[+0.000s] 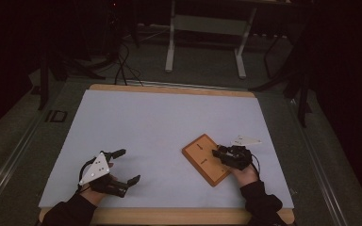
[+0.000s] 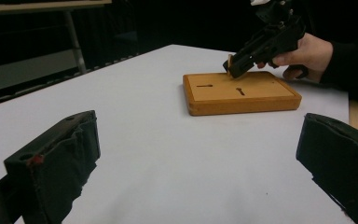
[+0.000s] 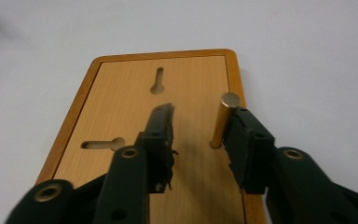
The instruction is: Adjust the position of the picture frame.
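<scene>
A short wooden peg (image 3: 224,119), pale and round with a flat top, stands upright on a wooden board (image 3: 121,107). It rises from the board's surface close to one long edge. The board is a flat rectangular block of orange-brown wood with rounded corners, a darker rim and a lighter inset face. Two keyhole-shaped slots (image 3: 157,80) are cut into that face, one lying across the other's direction, both away from the peg.

The right gripper (image 3: 198,128) reaches over the board with the peg between its jaws. One jaw is against the peg's side; the other stands apart from it over the middle of the board, so the peg is not clamped. In the high view the right gripper (image 1: 226,153) sits at the board's (image 1: 202,162) near right edge, the hand behind it.

The board lies on a white table sheet (image 1: 160,117). Well apart from the board, to its left in the high view, the left gripper (image 1: 125,165) rests with its jaws spread wide and nothing between them.
</scene>
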### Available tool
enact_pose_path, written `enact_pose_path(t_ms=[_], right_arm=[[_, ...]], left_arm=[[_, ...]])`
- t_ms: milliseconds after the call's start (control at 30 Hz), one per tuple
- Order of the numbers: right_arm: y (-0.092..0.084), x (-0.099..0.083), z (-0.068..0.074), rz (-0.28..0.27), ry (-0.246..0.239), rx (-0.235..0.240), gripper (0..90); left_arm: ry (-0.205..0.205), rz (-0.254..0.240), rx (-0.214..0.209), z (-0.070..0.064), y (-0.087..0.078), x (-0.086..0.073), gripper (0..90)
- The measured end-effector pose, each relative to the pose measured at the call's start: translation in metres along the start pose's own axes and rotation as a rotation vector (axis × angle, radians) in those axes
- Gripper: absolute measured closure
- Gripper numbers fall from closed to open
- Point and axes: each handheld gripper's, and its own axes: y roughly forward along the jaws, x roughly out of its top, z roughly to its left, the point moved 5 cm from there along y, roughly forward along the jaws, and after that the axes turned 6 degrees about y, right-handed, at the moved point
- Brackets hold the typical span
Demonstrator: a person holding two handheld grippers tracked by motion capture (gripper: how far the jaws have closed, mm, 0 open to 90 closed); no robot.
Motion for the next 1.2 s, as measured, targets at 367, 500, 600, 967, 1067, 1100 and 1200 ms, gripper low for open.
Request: enact_pose_path(t_ms=[367, 500, 600, 967, 1067, 1100, 1200], right_arm=[[0.003, 0.001, -0.004, 0.009, -0.002, -0.06, 83.6], [0.002, 0.003, -0.006, 0.022, 0.022, -0.063, 84.7], [0.002, 0.003, -0.006, 0.024, 0.02, -0.067, 85.1], [-0.004, 0.008, -0.001, -0.008, -0.008, -0.033, 85.4], [-0.005, 0.01, 0.003, -0.022, -0.014, 0.0, 85.5], [-0.006, 0.011, 0.005, -0.029, -0.025, 0.006, 85.4], [-0.008, 0.017, 0.009, -0.05, -0.031, 0.026, 85.4]], left_arm=[[-0.001, 0.004, 0.001, 0.0, 0.0, -0.001, 0.0], [-0.002, 0.003, 0.001, 0.0, 0.0, -0.001, 0.0], [-0.003, 0.004, 0.001, 0.0, 0.0, -0.001, 0.0], [-0.005, 0.005, 0.001, 0.001, 0.0, -0.001, 0.0], [-0.005, 0.004, 0.002, 0.001, 0.0, -0.001, 0.0], [-0.005, 0.005, 0.002, 0.001, 0.001, -0.001, 0.0], [-0.006, 0.005, 0.001, 0.001, 0.001, -0.001, 0.0]])
